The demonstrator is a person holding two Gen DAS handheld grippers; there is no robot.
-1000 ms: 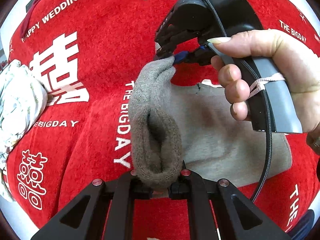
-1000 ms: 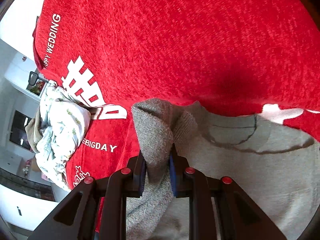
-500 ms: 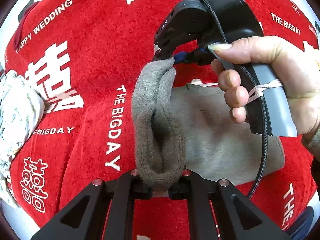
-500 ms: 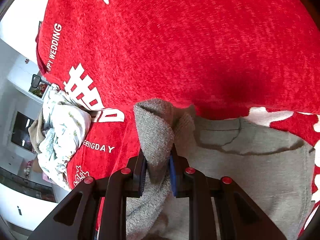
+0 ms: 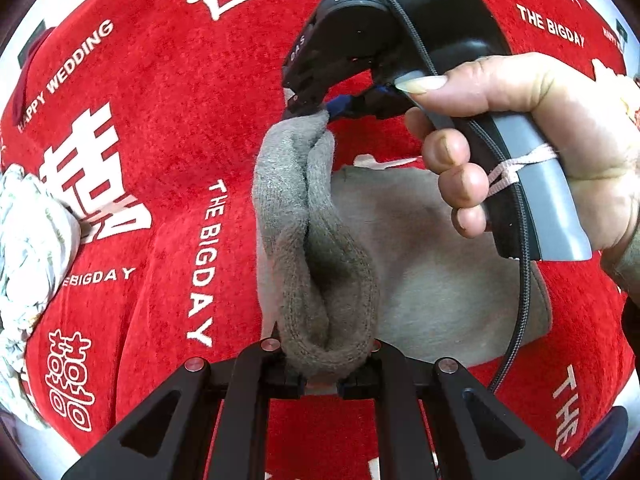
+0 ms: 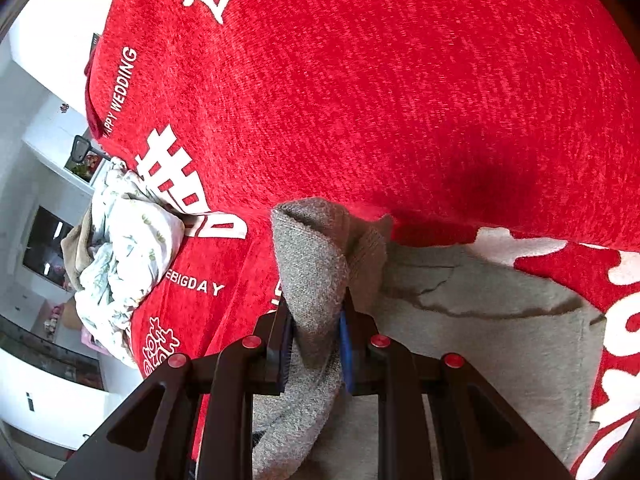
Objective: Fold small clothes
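Observation:
A grey knitted garment lies partly flat (image 5: 440, 280) on a red printed cloth (image 5: 160, 120). Its thick ribbed edge (image 5: 320, 264) is lifted and stretched between the two grippers. My left gripper (image 5: 320, 380) is shut on the near end of that edge. At the far end, my right gripper (image 5: 320, 110) is also shut on it, held by a person's hand (image 5: 540, 128). The right wrist view shows the right gripper (image 6: 316, 336) pinching the bunched edge (image 6: 308, 264), with the flat part (image 6: 500, 352) spread to its right.
A crumpled pile of white patterned clothes (image 5: 28, 248) (image 6: 128, 256) sits at the left edge of the red cloth (image 6: 400, 100). A black cable (image 5: 520, 320) hangs from the right gripper over the garment. Beyond the cloth's left edge, room furniture shows.
Both grippers have carried the held grey edge to the right, over the flat part of the garment. The cloth's lettering has drifted left in both views. Both grips are unchanged.

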